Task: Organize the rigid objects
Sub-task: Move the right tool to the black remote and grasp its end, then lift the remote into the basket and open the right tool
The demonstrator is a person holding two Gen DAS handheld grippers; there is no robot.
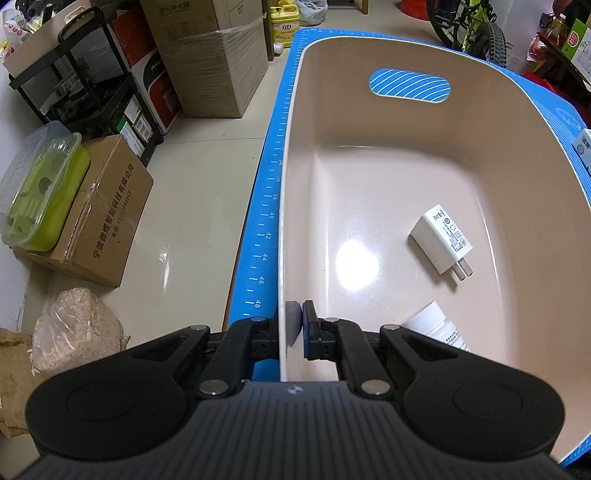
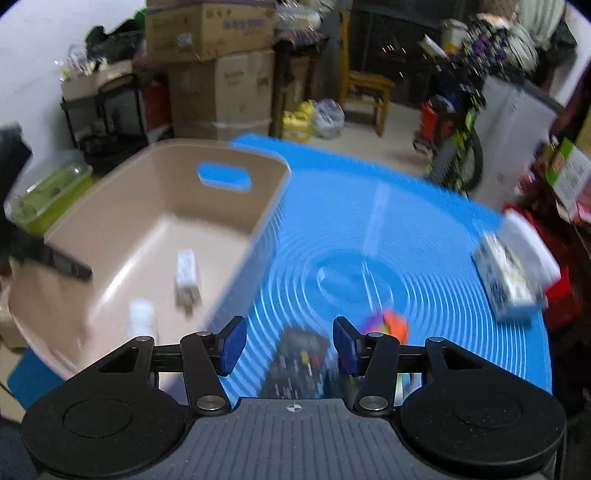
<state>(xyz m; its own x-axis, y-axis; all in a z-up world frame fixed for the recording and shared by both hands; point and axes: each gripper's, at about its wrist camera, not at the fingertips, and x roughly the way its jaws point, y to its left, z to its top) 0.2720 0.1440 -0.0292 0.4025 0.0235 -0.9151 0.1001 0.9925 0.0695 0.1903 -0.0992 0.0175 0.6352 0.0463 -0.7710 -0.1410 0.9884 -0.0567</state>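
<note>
A beige plastic basin [image 1: 291,147] stands on a blue mat [image 2: 369,240]. Inside it lie a white plug charger [image 1: 441,240] and a white bottle [image 1: 436,325] on its side. My left gripper [image 1: 295,325] is shut on the basin's left wall, one pad inside and one outside. My right gripper [image 2: 290,349] hangs open above the mat, right of the basin [image 2: 258,229]. Below its gap a dark flat object [image 2: 295,365] lies on the mat, untouched and blurred. An orange and purple toy [image 2: 388,325] sits by the right finger. The charger [image 2: 186,275] and bottle [image 2: 140,319] show here too.
A white and blue carton [image 2: 506,277] lies at the mat's right edge. On the floor to the left are cardboard boxes [image 1: 107,218], a green lidded container [image 1: 40,192] and a black rack [image 1: 85,92]. A bicycle [image 1: 476,26] stands beyond the mat.
</note>
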